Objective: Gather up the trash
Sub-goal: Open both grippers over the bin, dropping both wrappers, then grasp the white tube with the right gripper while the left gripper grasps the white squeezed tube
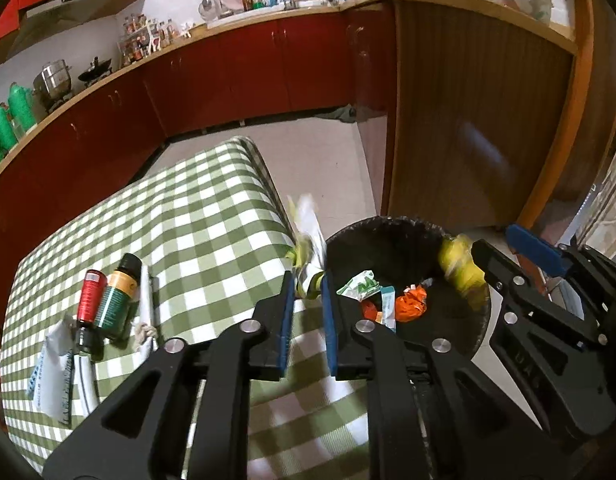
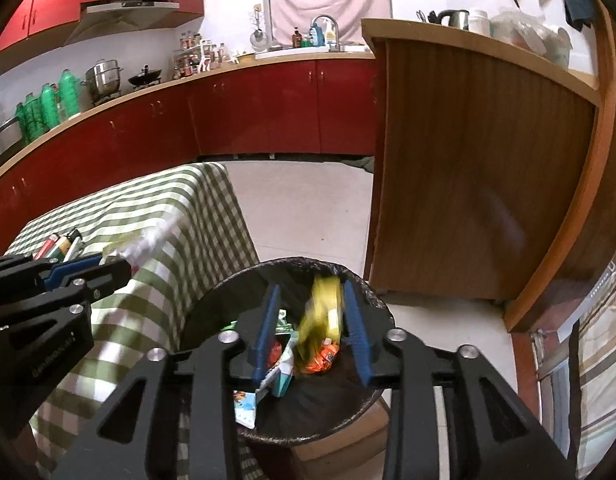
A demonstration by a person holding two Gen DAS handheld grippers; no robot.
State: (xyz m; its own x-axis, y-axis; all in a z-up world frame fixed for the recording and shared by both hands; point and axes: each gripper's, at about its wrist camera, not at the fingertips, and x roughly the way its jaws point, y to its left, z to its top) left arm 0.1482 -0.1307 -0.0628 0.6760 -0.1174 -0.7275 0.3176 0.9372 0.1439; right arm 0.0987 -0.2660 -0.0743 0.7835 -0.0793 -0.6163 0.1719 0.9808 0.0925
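Right wrist view shows us our right gripper (image 2: 310, 320) spread wide over the black bin (image 2: 372, 300), a blurred yellow wrapper (image 2: 322, 312) loose between its fingers, while our left gripper (image 1: 308, 296) pinches a crumpled white-and-yellow wrapper (image 1: 308, 236) beside the rim, so we judge 2 bottles (image 1: 107, 300) and papers (image 1: 51, 368) on the checked table (image 1: 207, 220) remain.
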